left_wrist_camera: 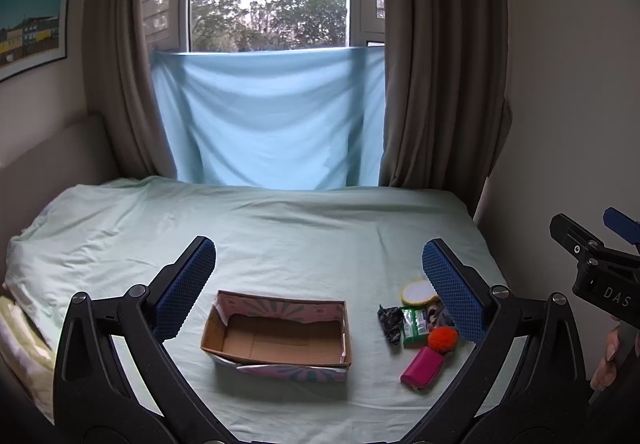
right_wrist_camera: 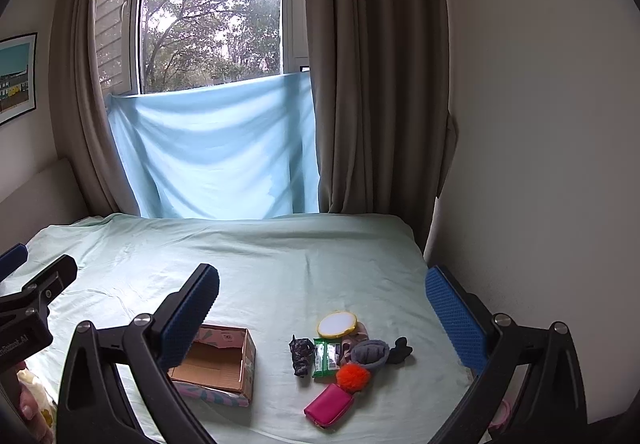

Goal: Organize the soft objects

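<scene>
An open empty cardboard box (left_wrist_camera: 276, 336) (right_wrist_camera: 224, 362) sits on the pale green bed sheet (left_wrist_camera: 280, 236). To its right lies a cluster of small items: an orange pom-pom (left_wrist_camera: 442, 338) (right_wrist_camera: 353, 377), a pink pouch (left_wrist_camera: 422, 367) (right_wrist_camera: 329, 409), a green packet (left_wrist_camera: 414, 324) (right_wrist_camera: 326, 357), a dark patterned cloth (left_wrist_camera: 390, 322) (right_wrist_camera: 301, 355), a round yellow-rimmed pad (left_wrist_camera: 418, 292) (right_wrist_camera: 337, 324) and grey and dark socks (right_wrist_camera: 376, 353). My left gripper (left_wrist_camera: 318, 284) is open above the box. My right gripper (right_wrist_camera: 322, 314) is open above the cluster.
A light blue cloth (left_wrist_camera: 268, 116) hangs under the window between brown curtains (left_wrist_camera: 432, 84). A wall stands close on the right (right_wrist_camera: 540, 124). A headboard (left_wrist_camera: 48, 152) and a patterned pillow (left_wrist_camera: 24, 344) are on the left.
</scene>
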`<state>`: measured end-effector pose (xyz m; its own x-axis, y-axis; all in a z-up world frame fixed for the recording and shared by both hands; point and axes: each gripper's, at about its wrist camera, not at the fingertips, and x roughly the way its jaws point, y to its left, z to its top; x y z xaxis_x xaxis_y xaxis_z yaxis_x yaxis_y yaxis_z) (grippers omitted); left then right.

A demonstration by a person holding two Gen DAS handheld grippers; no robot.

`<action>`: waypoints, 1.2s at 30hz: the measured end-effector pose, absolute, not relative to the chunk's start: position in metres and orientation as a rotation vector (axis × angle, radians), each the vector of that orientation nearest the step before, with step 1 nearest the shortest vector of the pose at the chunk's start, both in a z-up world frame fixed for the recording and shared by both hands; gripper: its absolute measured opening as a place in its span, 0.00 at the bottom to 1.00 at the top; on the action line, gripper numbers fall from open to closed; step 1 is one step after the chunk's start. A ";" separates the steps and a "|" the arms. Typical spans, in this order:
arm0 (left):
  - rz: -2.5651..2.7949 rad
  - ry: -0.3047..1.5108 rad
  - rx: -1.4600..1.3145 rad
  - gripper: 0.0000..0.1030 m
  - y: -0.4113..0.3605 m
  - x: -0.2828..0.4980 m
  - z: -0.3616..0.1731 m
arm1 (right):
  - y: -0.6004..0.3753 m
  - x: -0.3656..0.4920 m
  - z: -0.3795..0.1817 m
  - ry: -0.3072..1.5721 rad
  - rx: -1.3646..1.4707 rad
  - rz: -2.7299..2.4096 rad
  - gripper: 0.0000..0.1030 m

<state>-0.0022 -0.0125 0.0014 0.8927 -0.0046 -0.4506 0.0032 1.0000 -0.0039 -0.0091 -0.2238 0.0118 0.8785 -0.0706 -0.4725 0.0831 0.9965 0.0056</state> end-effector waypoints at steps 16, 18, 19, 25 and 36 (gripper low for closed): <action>0.001 0.476 -0.002 0.99 -0.013 0.002 0.002 | -0.223 -0.006 0.014 0.500 0.033 -0.078 1.00; -0.001 0.475 0.000 0.99 -0.013 0.002 0.002 | -0.223 -0.006 0.014 0.501 0.033 -0.076 1.00; -0.002 0.475 0.001 0.99 -0.013 0.002 0.002 | -0.224 -0.005 0.014 0.501 0.033 -0.075 1.00; -0.008 0.479 0.001 0.99 -0.015 0.005 0.003 | -0.223 -0.002 0.014 0.502 0.033 -0.073 1.00; -0.012 0.489 0.008 0.99 -0.017 0.011 0.003 | -0.225 0.002 0.010 0.508 0.034 -0.073 1.00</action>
<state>0.0114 -0.0170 0.0033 0.8828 -0.0094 -0.4696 0.0131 0.9999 0.0045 0.0021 -0.2251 0.0102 0.8709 -0.0614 -0.4876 0.0785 0.9968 0.0147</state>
